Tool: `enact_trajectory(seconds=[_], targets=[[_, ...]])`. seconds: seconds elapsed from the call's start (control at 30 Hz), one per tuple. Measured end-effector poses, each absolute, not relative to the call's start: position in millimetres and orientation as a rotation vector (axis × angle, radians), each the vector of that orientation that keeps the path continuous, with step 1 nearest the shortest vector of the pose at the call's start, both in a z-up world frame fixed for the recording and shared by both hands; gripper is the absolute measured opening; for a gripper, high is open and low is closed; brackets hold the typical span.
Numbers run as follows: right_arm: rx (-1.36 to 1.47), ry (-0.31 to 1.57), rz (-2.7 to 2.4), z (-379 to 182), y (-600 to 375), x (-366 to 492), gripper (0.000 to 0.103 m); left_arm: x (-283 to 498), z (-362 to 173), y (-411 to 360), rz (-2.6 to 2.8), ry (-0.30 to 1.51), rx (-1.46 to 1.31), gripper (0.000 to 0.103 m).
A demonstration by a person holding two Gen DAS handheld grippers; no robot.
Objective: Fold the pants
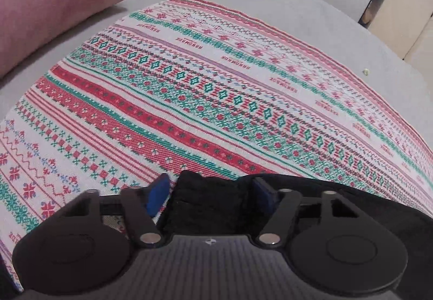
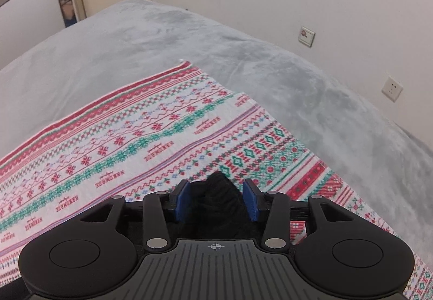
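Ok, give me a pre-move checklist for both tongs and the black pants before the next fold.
1. Black pants between the left tongs: ok, fabric sits in the gap.
2. Left pads pressing the fabric: not ok, the jaws stand wide and clear of it.
3. Pants between the right tongs: ok, a bunched peak rises between the blue pads.
4. Right pads pressing the fabric: cannot tell, slim gaps show on both sides.
5. Patterned cloth flat under the pants: ok, no wrinkles visible.
6. How the rest of the pants lies: cannot tell, hidden under the tongs.
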State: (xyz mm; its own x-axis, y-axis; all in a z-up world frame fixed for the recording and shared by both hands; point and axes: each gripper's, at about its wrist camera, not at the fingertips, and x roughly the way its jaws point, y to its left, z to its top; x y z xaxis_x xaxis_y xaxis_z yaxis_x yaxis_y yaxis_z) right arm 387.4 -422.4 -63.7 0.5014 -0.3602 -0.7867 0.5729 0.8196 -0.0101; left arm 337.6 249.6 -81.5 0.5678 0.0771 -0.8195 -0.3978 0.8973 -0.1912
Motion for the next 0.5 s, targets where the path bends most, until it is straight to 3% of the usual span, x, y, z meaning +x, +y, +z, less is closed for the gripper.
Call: enact_trajectory(seconds=[0.13, 0.2, 0.27, 0.5], targets=[[0.232, 0.89, -0.573, -68.0, -412.9, 393.5, 0.042, 338.8, -82.2, 248.9, 0.297, 0.918, -0.363, 0.079], [0.206, 0.905, -0.567, -71.9, -410.0, 395.2, 0.036, 337.9, -81.1, 249.3, 0.298, 0.911, -0.368, 0.077], [0.161, 0.936, -0.586, -76.6, -406.8, 397.6, 0.003, 337.0, -79.8, 250.3, 0.298, 0.902, -0.376, 0.075], [0.196, 0.905, -0.578, -67.9, -407.8, 394.1, 0.001, 333.2, -72.3, 253.7, 0.315, 0.873, -0.426, 0.073]])
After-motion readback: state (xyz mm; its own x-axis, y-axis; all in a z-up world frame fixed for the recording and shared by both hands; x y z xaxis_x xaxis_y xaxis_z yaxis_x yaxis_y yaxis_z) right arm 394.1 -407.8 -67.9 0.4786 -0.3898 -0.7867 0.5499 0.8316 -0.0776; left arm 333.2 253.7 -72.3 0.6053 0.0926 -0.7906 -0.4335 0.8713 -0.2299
